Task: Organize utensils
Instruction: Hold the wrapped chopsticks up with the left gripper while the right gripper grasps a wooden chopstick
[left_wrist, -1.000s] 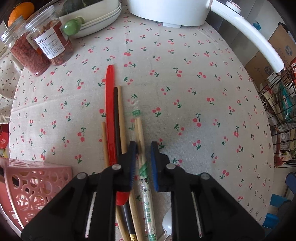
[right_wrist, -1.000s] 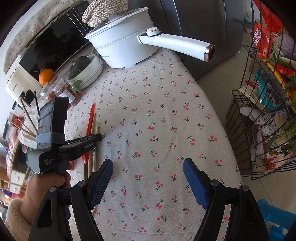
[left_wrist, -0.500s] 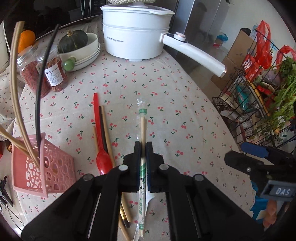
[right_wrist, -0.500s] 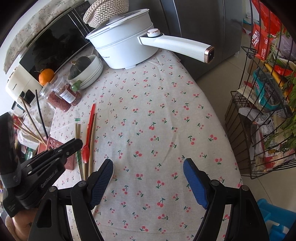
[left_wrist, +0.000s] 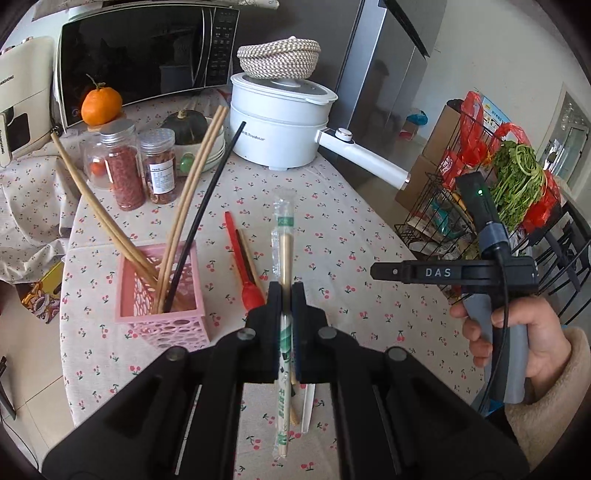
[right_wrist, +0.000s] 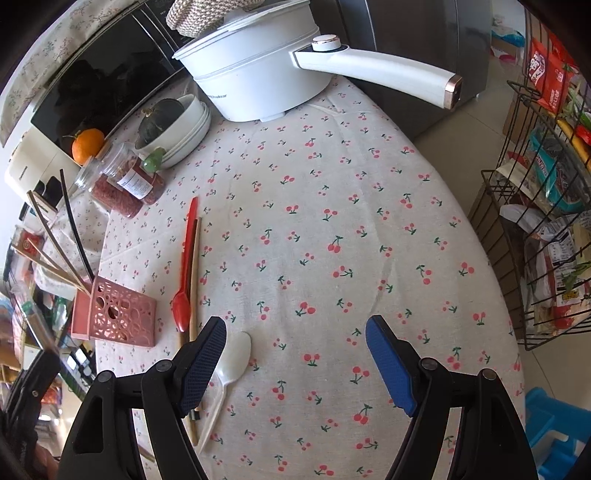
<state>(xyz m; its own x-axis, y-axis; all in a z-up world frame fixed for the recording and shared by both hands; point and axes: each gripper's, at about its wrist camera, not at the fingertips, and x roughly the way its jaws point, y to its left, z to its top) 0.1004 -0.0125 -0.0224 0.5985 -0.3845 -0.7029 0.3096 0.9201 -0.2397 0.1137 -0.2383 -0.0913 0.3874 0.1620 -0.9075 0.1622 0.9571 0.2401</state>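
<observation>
Left gripper (left_wrist: 284, 291) is clamped tight on a pair of wrapped chopsticks (left_wrist: 283, 236), which I hold lifted off the worktop (left_wrist: 343, 229), the wrapper running straight out toward 12 o'clock and trailing back under the jaws. At about 9 o'clock from it stands the pink basket (left_wrist: 162, 321), already holding several chopsticks (left_wrist: 192, 192) that lean out of its top. Just beside the gripper at 11 o'clock a red spoon (left_wrist: 243, 273) lies flat with loose chopsticks along it. My right gripper (right_wrist: 295, 354) hangs wide open over the cloth with nothing between its pads; a white spoon (right_wrist: 232, 358) lies just by its left finger (right_wrist: 203, 362), and the red spoon and a chopstick sit beyond at 11 o'clock.

I judge the step in hand to be carrying the wrapped pair to the basket. The next move calls for swinging left, tipping the pair upright over the opening, and threading it between the sticks already there before letting go. Those leaning sticks could get knocked.
</observation>
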